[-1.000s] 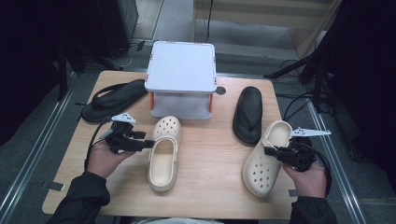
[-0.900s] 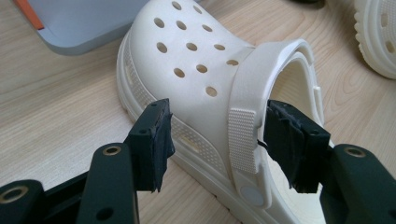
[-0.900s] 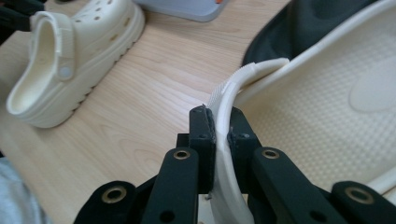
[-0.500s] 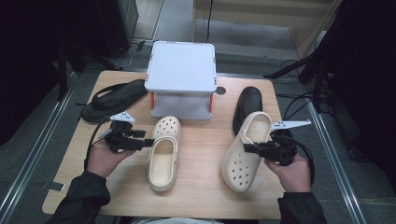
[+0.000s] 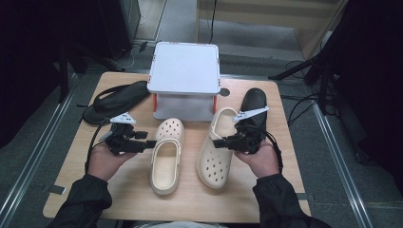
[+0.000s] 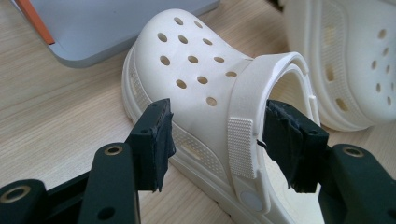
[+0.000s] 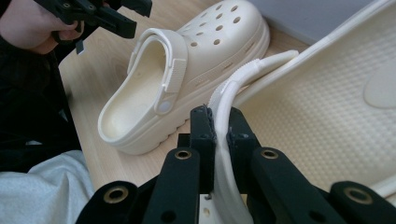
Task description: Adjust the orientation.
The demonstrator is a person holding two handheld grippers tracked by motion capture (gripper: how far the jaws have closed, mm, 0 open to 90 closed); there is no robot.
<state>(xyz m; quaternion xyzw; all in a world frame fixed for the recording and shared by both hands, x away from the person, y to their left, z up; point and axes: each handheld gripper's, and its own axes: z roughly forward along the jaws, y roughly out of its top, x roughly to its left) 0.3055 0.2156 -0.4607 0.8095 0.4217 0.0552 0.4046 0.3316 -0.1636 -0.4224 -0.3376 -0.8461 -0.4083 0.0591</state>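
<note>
Two cream perforated foam clogs: right gripper (image 5: 219, 142) jaws pinch the tilted one's (image 5: 216, 152) thin rim, so it may slip; left gripper (image 5: 151, 144) jaws wide around the flat one's (image 5: 166, 156) wall.

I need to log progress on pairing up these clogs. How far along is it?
Looks done: the left clog lies flat in front of the white stand. In hand: the right gripper is shut on the right clog's side wall, bringing it alongside; the left gripper is open around the left clog's side. Left, probably: set the right clog down and release.
</note>
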